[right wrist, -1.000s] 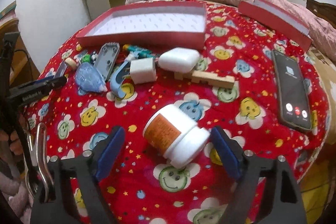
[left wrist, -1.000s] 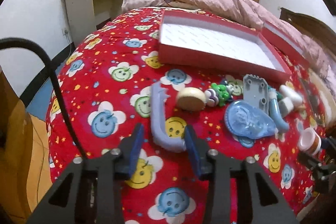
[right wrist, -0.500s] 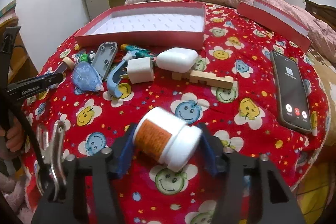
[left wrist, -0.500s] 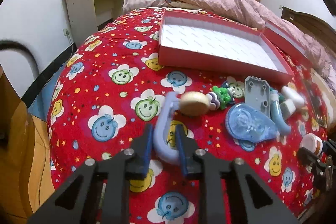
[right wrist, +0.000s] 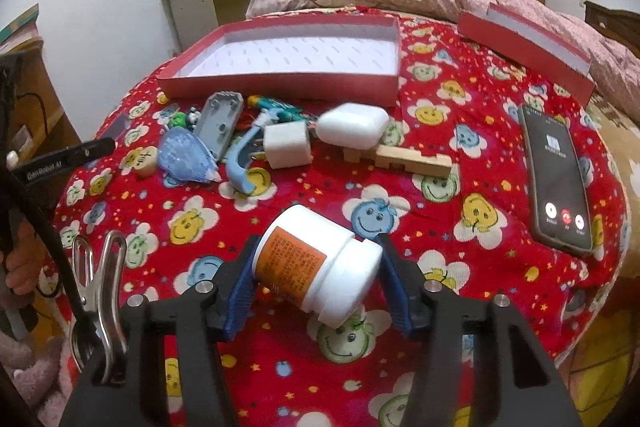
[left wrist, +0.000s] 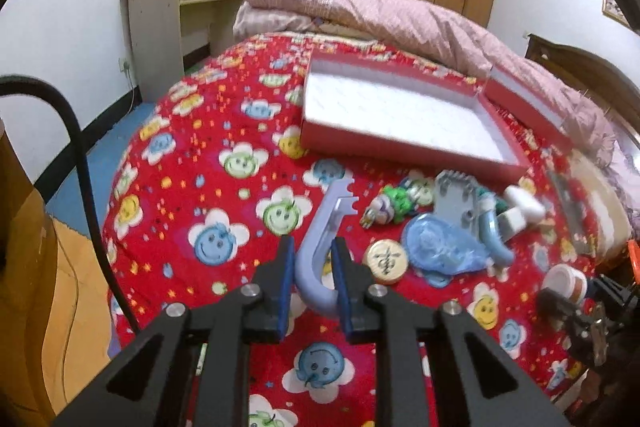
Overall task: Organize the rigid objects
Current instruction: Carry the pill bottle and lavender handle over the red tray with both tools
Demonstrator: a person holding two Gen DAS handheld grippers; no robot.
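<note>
My left gripper point(left wrist: 313, 277) is shut on a lavender curved plastic piece point(left wrist: 320, 247), whose notched end points away from me above the red bedspread. My right gripper point(right wrist: 316, 277) is shut on a white jar with an orange label point(right wrist: 316, 263), held tilted just over the bedspread. The open red box point(left wrist: 400, 111) point(right wrist: 288, 61) lies beyond the clutter. Between lie a round wooden token point(left wrist: 387, 261), a blue tape dispenser point(left wrist: 440, 251) point(right wrist: 184, 157), a grey plate point(right wrist: 221, 121), a white cube point(right wrist: 288, 145) and a white case point(right wrist: 352, 126).
The box lid point(right wrist: 528, 49) leans at the back right. A phone point(right wrist: 558, 183) with a lit screen lies on the right. A wooden notched block point(right wrist: 400, 157), a small green toy point(left wrist: 394, 203) and a blue curved piece point(right wrist: 240, 167) sit in the pile. A folded pink quilt point(left wrist: 380, 15) lies behind.
The left gripper closed on the lavender piece and lifted it, knocking the wooden token aside. The right gripper closed on the white jar and raised it slightly.
</note>
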